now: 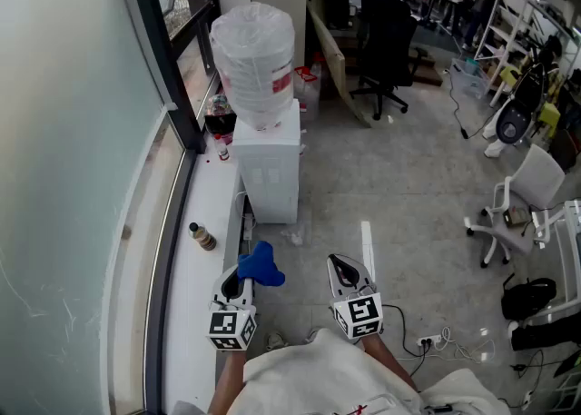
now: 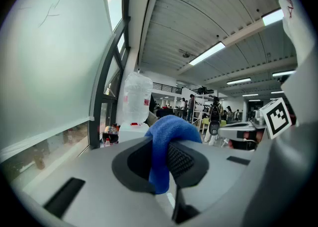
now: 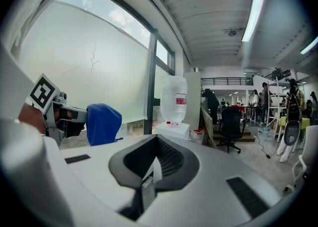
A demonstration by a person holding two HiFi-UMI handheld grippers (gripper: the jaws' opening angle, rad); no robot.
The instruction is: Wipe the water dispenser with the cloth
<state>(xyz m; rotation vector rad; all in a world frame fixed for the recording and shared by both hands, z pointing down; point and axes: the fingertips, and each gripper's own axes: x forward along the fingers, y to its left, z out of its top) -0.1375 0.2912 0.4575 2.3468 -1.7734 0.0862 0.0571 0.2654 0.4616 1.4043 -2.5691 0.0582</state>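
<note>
A white water dispenser (image 1: 270,168) with a big clear bottle (image 1: 255,61) on top stands against the window wall ahead of me; it also shows far off as the dispenser (image 2: 133,121) and dispenser (image 3: 174,127). A blue cloth (image 1: 260,265) is pinched in my left gripper (image 1: 241,283), well short of the dispenser. In the left gripper view the cloth (image 2: 165,146) fills the gap between the jaws of the gripper (image 2: 160,164). My right gripper (image 1: 346,273) is beside it, jaws together and empty, as the right gripper view (image 3: 151,169) shows. The cloth (image 3: 103,123) appears there at left.
A white window ledge (image 1: 204,222) runs along the left with a small brown bottle (image 1: 201,236) and dark items (image 1: 220,123) by the dispenser. A black office chair (image 1: 386,45) stands beyond, a white chair (image 1: 522,200) at right. Cables and a power strip (image 1: 428,342) lie on the floor.
</note>
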